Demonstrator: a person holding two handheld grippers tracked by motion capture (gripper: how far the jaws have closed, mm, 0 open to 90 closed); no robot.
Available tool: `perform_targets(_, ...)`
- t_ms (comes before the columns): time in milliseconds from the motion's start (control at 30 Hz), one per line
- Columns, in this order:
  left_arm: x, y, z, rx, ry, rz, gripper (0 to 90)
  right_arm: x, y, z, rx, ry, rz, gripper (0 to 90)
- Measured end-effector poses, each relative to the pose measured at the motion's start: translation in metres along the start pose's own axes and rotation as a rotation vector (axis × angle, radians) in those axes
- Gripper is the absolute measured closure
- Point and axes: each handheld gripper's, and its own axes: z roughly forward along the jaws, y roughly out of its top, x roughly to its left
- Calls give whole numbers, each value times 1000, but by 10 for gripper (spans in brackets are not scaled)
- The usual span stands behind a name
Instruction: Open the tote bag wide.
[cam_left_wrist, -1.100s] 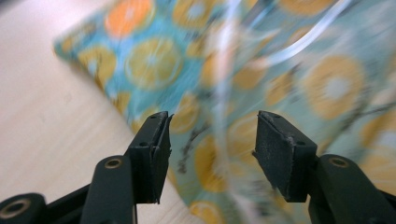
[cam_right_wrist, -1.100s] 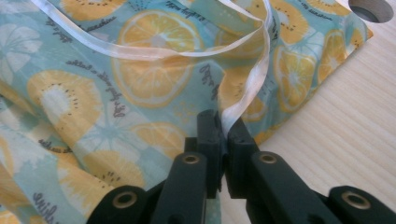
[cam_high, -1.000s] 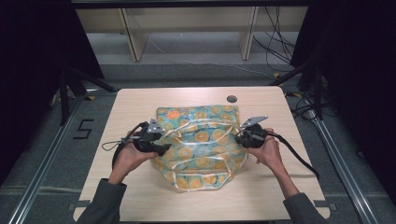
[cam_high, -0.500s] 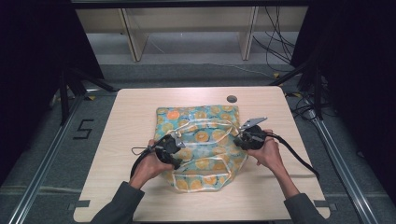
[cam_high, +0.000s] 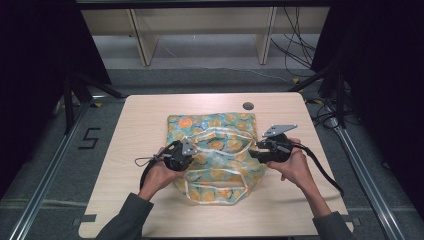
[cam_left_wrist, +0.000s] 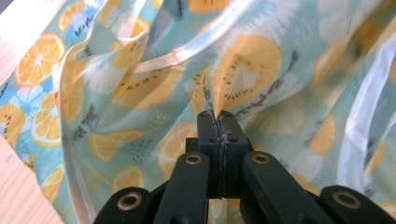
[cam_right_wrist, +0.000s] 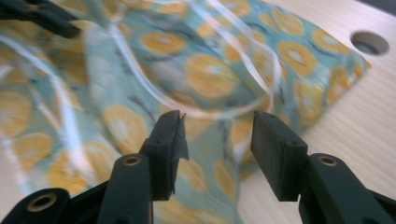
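A teal fabric bag (cam_high: 220, 131) printed with orange slices, with pale translucent handles, lies flat in the middle of the wooden table (cam_high: 145, 120). My left gripper (cam_high: 188, 149) rests on the bag's left part. Its jaws have just closed and pinch a raised fold of the bag's cloth (cam_left_wrist: 243, 60) at the left gripper's tips (cam_left_wrist: 218, 114). My right gripper (cam_high: 254, 153) hovers at the bag's right edge. The right gripper (cam_right_wrist: 217, 135) has just been opening; its jaws stand apart, with the bag (cam_right_wrist: 205, 74) beyond them and no cloth pressed.
A round cable hole (cam_high: 248, 106) (cam_right_wrist: 370, 43) sits in the table behind the bag. Bare wood (cam_high: 280, 210) lies on every side of the bag. Metal rails (cam_high: 370, 190) and cables run along the floor beside the table, with shelving behind.
My left gripper moved right from the bag's left edge onto the bag and shut on a fold. My right gripper let go of the bag's right side, opened and rose slightly.
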Motion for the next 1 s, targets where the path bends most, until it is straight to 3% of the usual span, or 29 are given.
perform_targets(33, 3, 0, -3, -27, -13, -24, 895, 12, 2, -4, -14, 42, -15, 535)
perform_targets(100, 4, 1, -6, -33, -24, -37, 895, 23, 5, -8, -18, 100, -41, 536)
perform_targets(167, 6, 1, -6, -47, -35, -45, 895, 28, 5, -9, -15, 117, -37, 534)
perform_targets(200, 7, 1, -7, -43, -49, -44, 895, 36, 7, -8, -23, 144, -53, 528)
perform_targets(233, 7, 1, -8, -48, -39, -44, 895, 47, 8, -4, -31, 190, -78, 527)
perform_targets(267, 7, 2, -8, -45, -40, -45, 895, 53, 8, 0, -36, 208, -98, 527)
perform_targets(300, 7, 2, -8, -52, -42, -46, 895, 63, 7, 6, -8, 236, -116, 525)
perform_targets(333, 7, 3, -8, -56, -57, -55, 895, 77, 6, 18, 22, 232, -161, 523)
perform_targets(367, 7, 3, -8, -56, -64, -62, 896, 82, 4, 26, 11, 218, -192, 523)
perform_targets(400, 8, 4, -8, -55, -59, -54, 896, 89, 2, 33, 56, 187, -186, 523)
perform_targets(433, 9, 4, -8, -54, -63, -62, 895, 91, 0, 42, 82, 162, -222, 525)
perform_targets(500, 9, 4, -8, -57, -67, -65, 896, 94, -3, 49, 100, 169, -222, 561)
perform_targets(533, 11, 4, -8, -57, -62, -70, 896, 95, -6, 59, 122, 187, -277, 786)
perform_targets(567, 13, 4, -10, -57, -62, -45, 896, 96, -7, 59, 135, 200, -257, 850)
perform_targets(600, 12, 4, -12, -56, -57, -63, 897, 96, -8, 58, 133, 227, -259, 896)
perform_targets(633, 14, 5, -14, -66, -62, -60, 897, 97, -9, 56, 136, 249, -283, 900)
perform_targets(667, 16, 6, -18, -74, -59, -50, 897, 99, -11, 52, 151, 271, -277, 900)
perform_targets(700, 17, 7, -21, -80, -55, -61, 897, 102, -14, 46, 163, 271, -271, 900)
perform_targets(767, 20, 11, -31, -98, -50, -57, 897, 109, -22, 37, 167, 256, -309, 900)
perform_targets(800, 21, 14, -36, -99, -40, -52, 898, 111, -27, 32, 166, 258, -299, 900)
perform_targets(867, 23, 21, -45, -106, -27, -40, 898, 113, -37, 20, 173, 320, -288, 900)
perform_targets(900, 23, 21, -45, -106, -27, -40, 898, 113, -37, 20, 173, 320, -288, 900)
perform_targets(933, 25, 24, -48, -110, -26, -21, 898, 119, -48, 4, 169, 370, -273, 900)
perform_targets(1000, 29, 34, -44, -109, -13, -33, 897, 121, -52, -6, 152, 389, -311, 900)
